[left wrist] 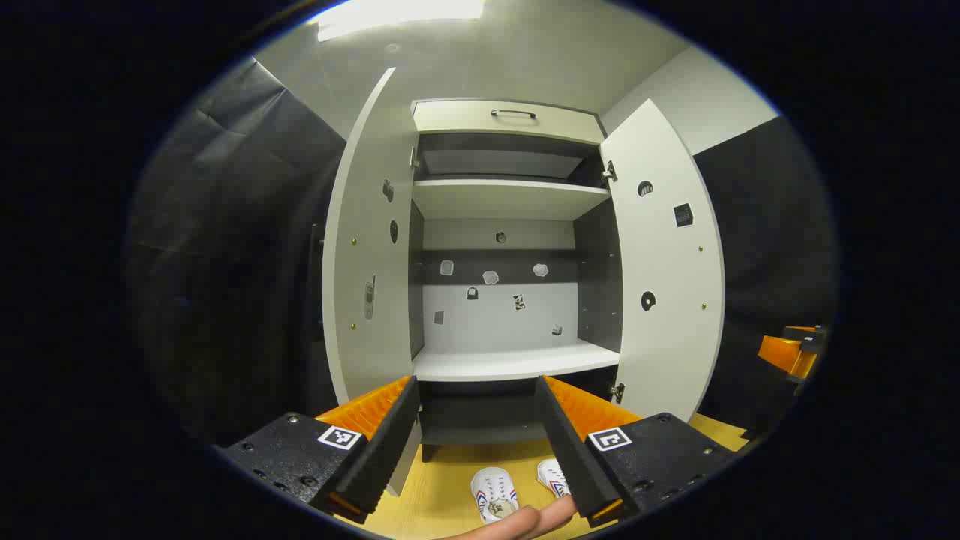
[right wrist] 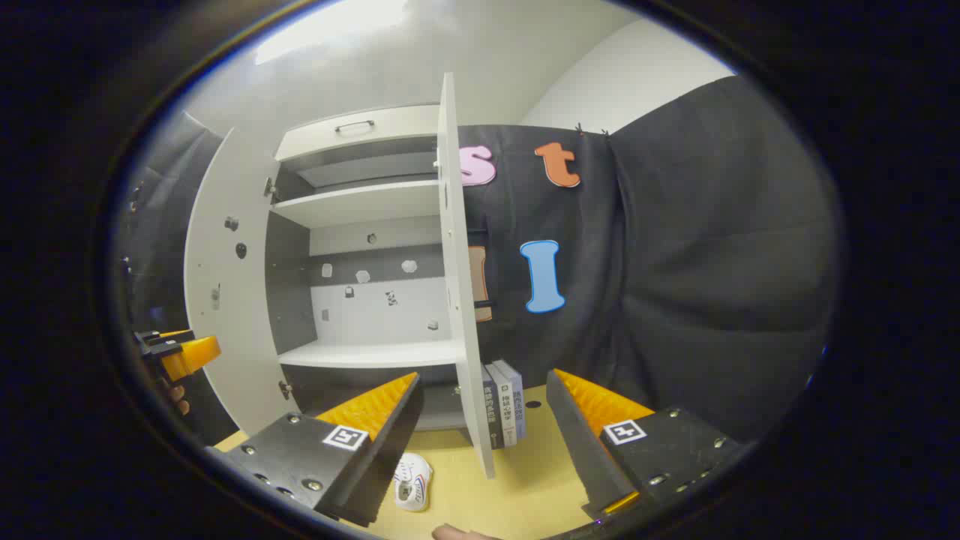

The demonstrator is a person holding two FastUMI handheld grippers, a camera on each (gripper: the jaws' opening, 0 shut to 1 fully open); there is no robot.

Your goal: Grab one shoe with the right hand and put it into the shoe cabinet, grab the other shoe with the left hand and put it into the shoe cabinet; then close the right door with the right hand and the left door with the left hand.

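Hazard: both shoes sit on the counter [left wrist: 442, 487] close under the shoe cabinet [left wrist: 510, 360]. A descending arm may strike the left door [left wrist: 367, 247] or right door [right wrist: 461, 300]. Left shoe [left wrist: 493, 493], right shoe [left wrist: 551, 474]. Left gripper [left wrist: 476, 431]: jaws wide open, empty. Right gripper [right wrist: 484, 420]: jaws wide open, empty.

second shoe [left wrist: 553, 475] half behind finger, wall stickers [left wrist: 490, 277] too small
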